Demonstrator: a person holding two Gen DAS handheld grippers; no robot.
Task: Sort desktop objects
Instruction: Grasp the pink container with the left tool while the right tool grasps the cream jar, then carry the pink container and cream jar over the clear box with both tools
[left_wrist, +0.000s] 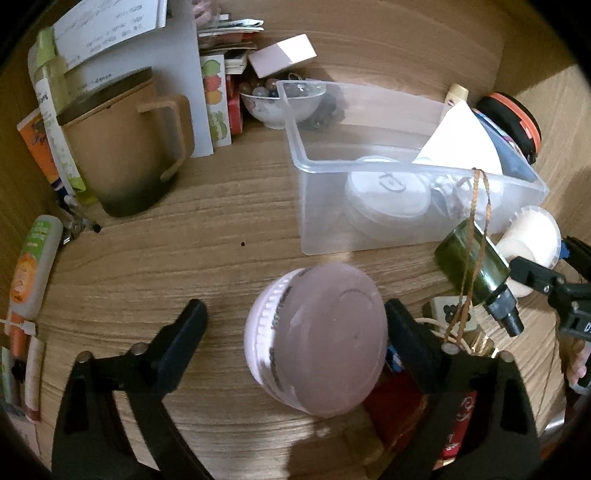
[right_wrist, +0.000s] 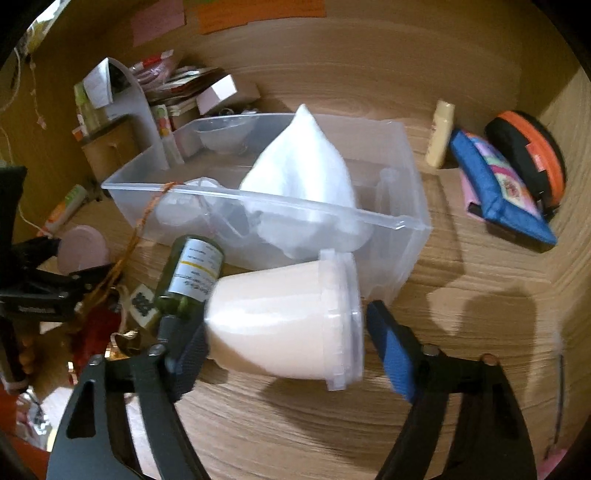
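**Two jars between parted tongs, clear bin just behind**

No writing can be read with any confidence: the dark green glass bottle (right_wrist: 192, 275) carries a white label with a yellow band, but its print is too small and blurred. The orange-and-white tube (left_wrist: 35, 266) at the far left edge and the red packet (left_wrist: 460, 417) beneath the left gripper (left_wrist: 295, 332) bear lettering that is equally illegible.

The left gripper's jaws stand apart around a round lilac plastic jar (left_wrist: 314, 339) lying tilted on the wooden desk (left_wrist: 184, 229); its right finger sits against the jar, while the left finger is clear of it. The right gripper (right_wrist: 284, 332) straddles a cream-white plastic tub with a clear lid (right_wrist: 288, 321), lying on its side. Its left pad meets the tub's base; the blue right pad stands just off the lid (so neither is clamped).

The translucent plastic storage bin (left_wrist: 369, 166) sits just behind both, holding white lidded tubs seen only hazily through its wall and a white paper cone (right_wrist: 306, 162). A brown cord (left_wrist: 476, 236) hangs over its rim.

Open desk lies left of the bin, before the tan mug (left_wrist: 125, 147). The right side holds a blue zip pouch (right_wrist: 498, 192).
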